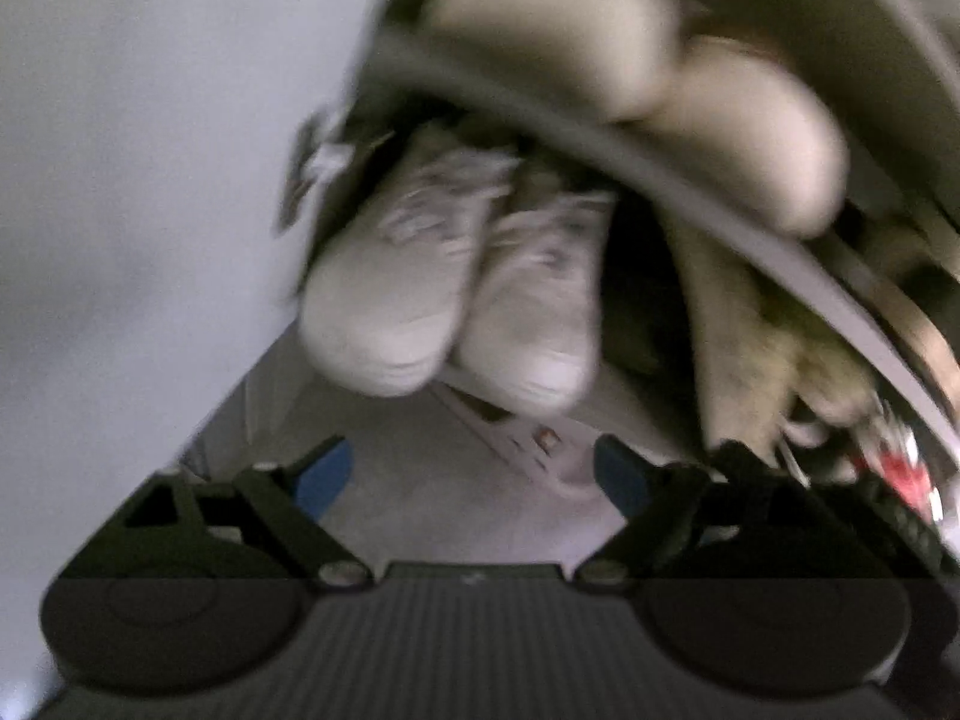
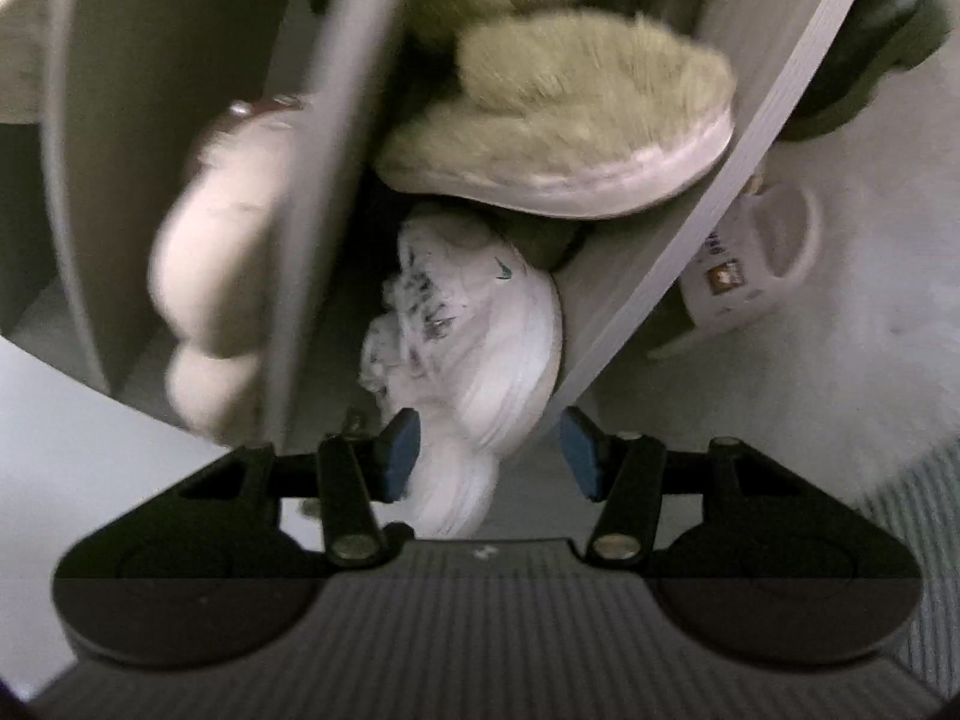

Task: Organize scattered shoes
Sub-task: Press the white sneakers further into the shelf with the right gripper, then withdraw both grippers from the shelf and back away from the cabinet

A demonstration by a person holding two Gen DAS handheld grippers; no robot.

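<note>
Left wrist view is badly smeared and tilted. The left gripper [image 1: 474, 477] stands released, its blue pads [image 1: 324, 477] wide apart with only pale floor [image 1: 456, 504] between them. At twelve o'clock from the jaws a pair of white sneakers [image 1: 456, 294] sits toe-out, side by side and touching, on the lower level of a shoe rack [image 1: 690, 192]. Above the slanting grey shelf edge two cream rounded shoes [image 1: 660, 78] blur into lumps; their type cannot be told. At three o'clock a fuzzy beige shape and something red and black are cut off by the frame edge.

Right wrist view is sharper. The right gripper [image 2: 489, 453] has its jaws half spread; one white sneaker [image 2: 480, 360] lies in the gap, its lower part hidden behind the left pad [image 2: 399, 456], while the other pad stands clear of it. Whether the near pad presses on the shoe cannot be told. At twelve o'clock a furry beige slipper [image 2: 570, 132] rests on the shelf above. A cream puffy shoe [image 2: 222, 252] blurs at ten o'clock, a white slide sandal [image 2: 756, 264] lies on the floor at two o'clock, and a dark shoe [image 2: 870, 60] is cut off at one o'clock.
</note>
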